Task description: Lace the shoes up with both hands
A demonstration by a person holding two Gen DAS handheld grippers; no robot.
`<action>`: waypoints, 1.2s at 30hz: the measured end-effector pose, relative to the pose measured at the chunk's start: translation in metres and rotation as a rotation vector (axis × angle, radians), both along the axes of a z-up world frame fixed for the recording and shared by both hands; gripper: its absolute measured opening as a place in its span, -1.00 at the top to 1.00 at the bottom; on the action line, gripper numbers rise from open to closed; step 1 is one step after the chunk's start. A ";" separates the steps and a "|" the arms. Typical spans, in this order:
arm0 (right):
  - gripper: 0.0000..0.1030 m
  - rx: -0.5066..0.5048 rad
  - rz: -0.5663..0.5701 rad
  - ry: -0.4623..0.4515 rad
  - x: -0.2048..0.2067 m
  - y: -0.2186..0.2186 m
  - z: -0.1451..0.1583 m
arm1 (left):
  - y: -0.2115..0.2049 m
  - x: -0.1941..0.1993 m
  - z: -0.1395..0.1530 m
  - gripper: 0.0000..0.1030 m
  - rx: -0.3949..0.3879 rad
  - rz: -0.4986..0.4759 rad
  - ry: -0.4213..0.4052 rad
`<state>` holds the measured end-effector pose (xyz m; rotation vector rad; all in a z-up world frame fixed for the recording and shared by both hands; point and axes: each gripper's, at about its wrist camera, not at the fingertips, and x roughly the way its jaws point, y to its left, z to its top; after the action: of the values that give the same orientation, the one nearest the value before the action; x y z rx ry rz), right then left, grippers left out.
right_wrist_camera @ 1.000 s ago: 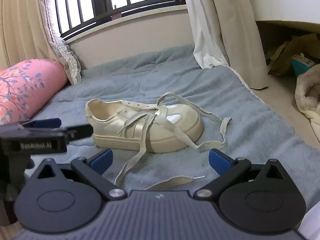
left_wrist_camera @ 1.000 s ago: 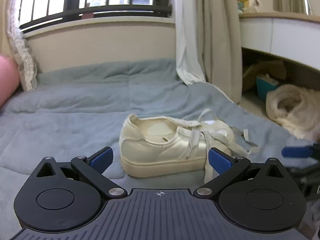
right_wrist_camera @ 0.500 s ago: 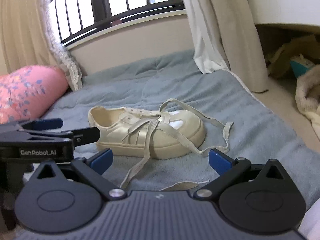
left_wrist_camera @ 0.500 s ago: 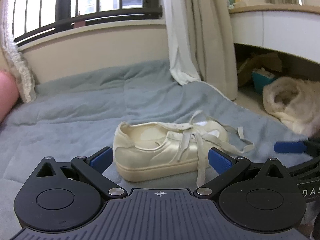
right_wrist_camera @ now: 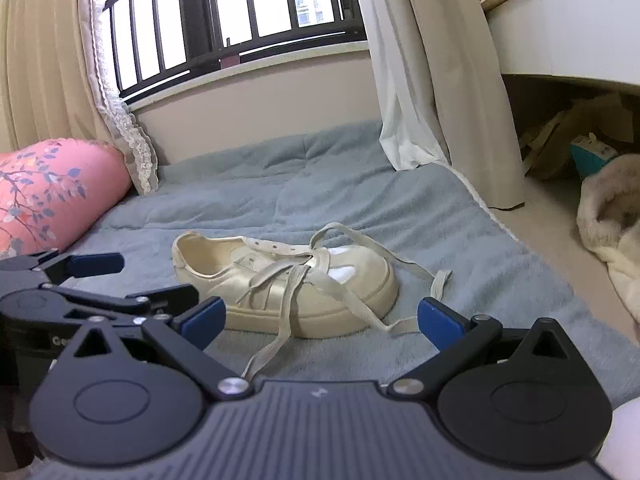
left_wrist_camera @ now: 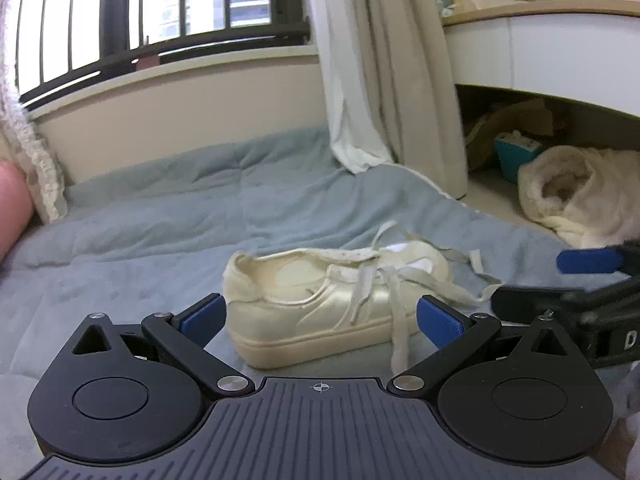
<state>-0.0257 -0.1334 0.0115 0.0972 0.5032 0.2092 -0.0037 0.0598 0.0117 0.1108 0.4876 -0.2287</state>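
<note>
one cream shoe [right_wrist_camera: 280, 284] lies on its sole on the grey-blue blanket [right_wrist_camera: 280, 184], toe toward the right, its pale flat laces [right_wrist_camera: 288, 304] loose and trailing over the side. both the left gripper [left_wrist_camera: 320, 316] and right gripper [right_wrist_camera: 320, 316] gape wide, gripping nothing. lettering on either gripper is only partly readable.

A cream shoe [right_wrist_camera: 280, 284] with paler laces [right_wrist_camera: 280, 320] is set on a grey-blue blanket [right_wrist_camera: 304, 184]. A pink pillow [right_wrist_camera: 52, 192] is patterned with blue flowers and branches. Blue pads [left_wrist_camera: 438, 320] are carried on black grippers.
</note>
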 end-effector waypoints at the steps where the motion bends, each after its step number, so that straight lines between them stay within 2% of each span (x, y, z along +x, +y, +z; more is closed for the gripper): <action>1: -1.00 -0.005 0.003 -0.010 0.001 0.000 0.003 | 0.002 0.001 0.002 -1.00 -0.010 0.010 0.010; 6: -1.00 -0.083 0.069 -0.142 0.008 -0.002 0.028 | 0.015 -0.002 0.021 -1.00 -0.119 -0.007 -0.042; 9: -1.00 -0.127 0.086 -0.195 0.023 -0.009 0.042 | 0.020 0.000 0.029 -1.00 -0.125 -0.118 -0.115; 11: -1.00 -0.083 0.074 -0.160 0.037 -0.018 0.048 | 0.013 0.004 0.033 -1.00 -0.052 -0.156 -0.132; 13: -1.00 -0.035 0.052 -0.096 0.053 -0.028 0.052 | 0.002 0.009 0.036 -1.00 0.066 -0.181 -0.145; 15: -1.00 0.014 0.030 -0.031 0.069 -0.038 0.056 | -0.007 0.014 0.035 -1.00 0.190 -0.258 -0.157; 18: -0.99 0.067 0.013 0.046 0.078 -0.057 0.049 | -0.021 0.026 0.019 -1.00 0.354 -0.388 -0.108; 20: -0.99 0.115 -0.022 0.092 0.074 -0.071 0.043 | -0.027 0.035 0.005 -1.00 0.408 -0.413 -0.093; 23: -0.98 0.330 -0.056 0.167 0.064 -0.091 0.062 | -0.023 0.044 -0.011 -1.00 0.300 -0.369 -0.055; 25: -0.99 0.475 -0.036 0.149 0.058 -0.094 0.086 | -0.020 0.052 -0.017 -1.00 0.238 -0.332 -0.003; 27: -0.99 0.507 0.036 0.086 0.054 -0.088 0.112 | -0.025 0.057 -0.012 -1.00 0.234 -0.316 0.029; 28: -0.99 0.449 0.072 0.033 0.051 -0.080 0.121 | -0.026 0.058 -0.007 -1.00 0.223 -0.305 0.039; 31: -1.00 0.233 0.055 -0.096 0.043 -0.059 0.120 | -0.024 0.060 0.007 -1.00 0.167 -0.269 0.080; 34: -1.00 0.214 0.002 -0.106 0.051 -0.056 0.083 | -0.012 0.060 0.012 -1.00 0.100 -0.225 0.140; 36: -1.00 0.189 -0.073 -0.109 0.054 -0.054 0.053 | 0.002 0.062 0.011 -1.00 0.014 -0.188 0.195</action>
<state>0.0282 -0.1877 0.0647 0.2863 0.3700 0.1886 0.0579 0.0622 0.0231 0.1489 0.6733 -0.4226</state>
